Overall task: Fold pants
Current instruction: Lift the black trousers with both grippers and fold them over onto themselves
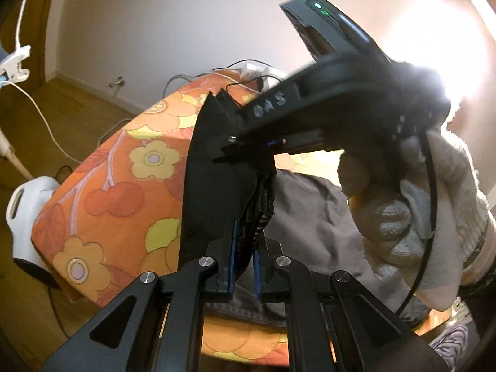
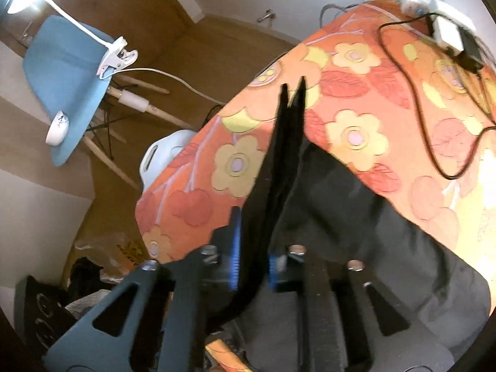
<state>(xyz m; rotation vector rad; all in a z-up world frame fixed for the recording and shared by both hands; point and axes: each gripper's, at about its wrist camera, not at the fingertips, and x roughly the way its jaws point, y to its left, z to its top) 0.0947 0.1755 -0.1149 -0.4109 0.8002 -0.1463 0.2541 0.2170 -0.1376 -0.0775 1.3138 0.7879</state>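
Observation:
The dark grey pants (image 1: 313, 217) lie on a table with an orange flowered cloth (image 1: 117, 167). My left gripper (image 1: 246, 266) is shut on a lifted black edge of the pants (image 1: 210, 186), which stands up from the jaws. My right gripper (image 1: 229, 147), held by a white-gloved hand (image 1: 418, 217), is shut on the same raised edge farther along. In the right wrist view my right gripper (image 2: 252, 266) clamps a black fold of the pants (image 2: 279, 161); the rest of the pants (image 2: 387, 248) lies on the flowered cloth (image 2: 356, 130).
A white power strip with black cables (image 2: 440, 28) lies at the table's far end. A blue chair (image 2: 65, 83) with a clip lamp (image 2: 114, 55) stands on the wooden floor to the left. A white object (image 1: 24, 217) sits beside the table's left edge.

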